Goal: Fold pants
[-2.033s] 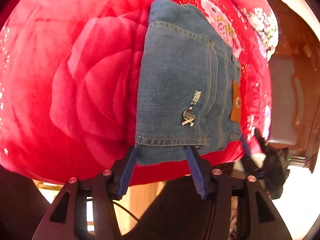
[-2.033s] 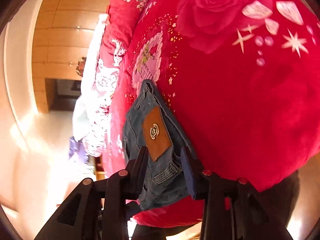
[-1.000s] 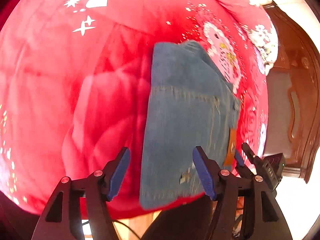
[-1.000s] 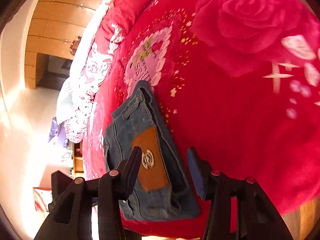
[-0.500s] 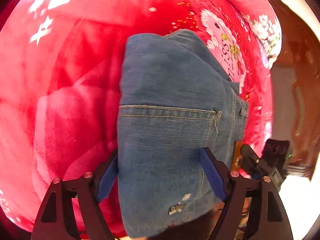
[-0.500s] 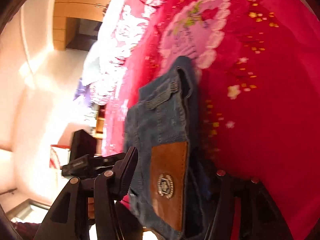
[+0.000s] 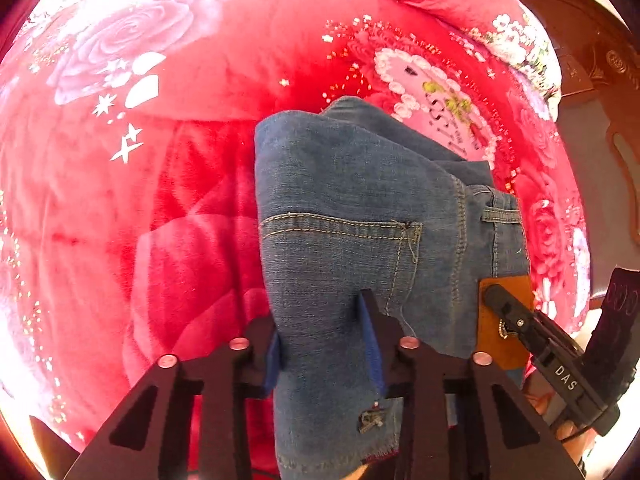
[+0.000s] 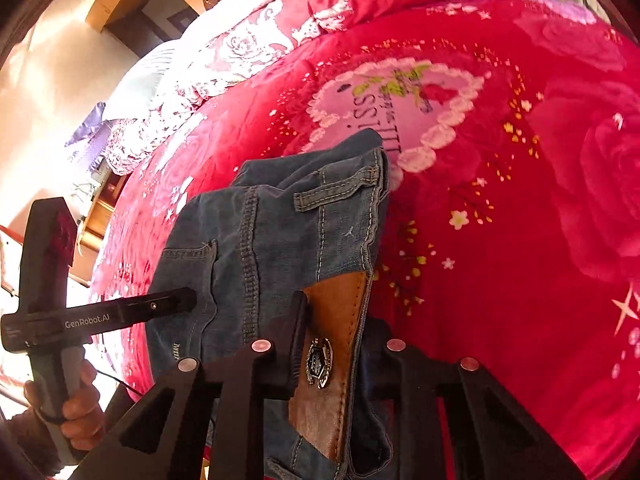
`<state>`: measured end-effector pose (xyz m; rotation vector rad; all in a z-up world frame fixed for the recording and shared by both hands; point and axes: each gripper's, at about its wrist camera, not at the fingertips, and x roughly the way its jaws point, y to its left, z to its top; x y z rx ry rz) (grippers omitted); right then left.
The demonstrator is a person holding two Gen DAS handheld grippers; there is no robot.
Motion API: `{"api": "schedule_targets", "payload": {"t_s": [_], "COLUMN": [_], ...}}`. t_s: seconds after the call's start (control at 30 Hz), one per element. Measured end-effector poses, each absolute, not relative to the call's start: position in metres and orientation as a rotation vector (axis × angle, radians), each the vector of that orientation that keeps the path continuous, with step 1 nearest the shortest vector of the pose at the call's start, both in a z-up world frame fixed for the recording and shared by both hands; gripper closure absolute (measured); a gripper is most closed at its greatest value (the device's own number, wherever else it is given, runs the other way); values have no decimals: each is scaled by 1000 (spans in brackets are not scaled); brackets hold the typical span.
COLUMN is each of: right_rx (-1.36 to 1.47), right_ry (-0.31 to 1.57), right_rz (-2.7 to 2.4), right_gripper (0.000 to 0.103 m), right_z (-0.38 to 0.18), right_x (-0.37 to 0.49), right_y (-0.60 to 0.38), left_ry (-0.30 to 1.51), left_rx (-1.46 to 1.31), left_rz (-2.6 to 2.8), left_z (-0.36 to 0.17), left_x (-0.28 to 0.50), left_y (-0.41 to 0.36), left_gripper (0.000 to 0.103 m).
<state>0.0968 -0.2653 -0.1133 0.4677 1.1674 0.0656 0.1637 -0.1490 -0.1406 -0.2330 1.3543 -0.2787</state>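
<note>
Folded blue jeans lie on a red rose-print blanket. My left gripper is shut on the near edge of the jeans by the back pocket. My right gripper is shut on the waistband with its brown leather patch; the jeans stretch away from it. The right gripper also shows at the right in the left wrist view, and the left one with the hand holding it at the left in the right wrist view.
A pink heart print with lettering lies just beyond the jeans. A folded floral quilt runs along the bed's far side. A dark wooden headboard stands at the right. Wooden furniture stands beyond the bed's edge.
Both grippers moved forward over the near edge of the jeans and closed on them. The near part of the jeans now rises off the blanket.
</note>
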Motion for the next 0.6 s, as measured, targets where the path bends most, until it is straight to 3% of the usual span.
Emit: {"api": "schedule_targets", "payload": {"t_s": [0.2,0.43,0.57,0.6], "right_rx": [433,395,293,225], "right_ry": [1171,1126,1129,1141], "right_rz": [126,189,99,37], "right_gripper": [84,84,71,70], "right_z": [-93,-78,-72,-74], "right_x": [105,180,232,237], "right_y": [-231,-177,-153,-148], "left_ry": [1244,1165,1122,1117], "left_rx": [-212,-292,-244,-233], "left_rz": [-255,-122,42,75], "left_z": [-103,-60,-43,-43], "left_x": [153,196,218,216], "left_y": [-114,-41,-5,3], "left_gripper": [73,73,61,52]}}
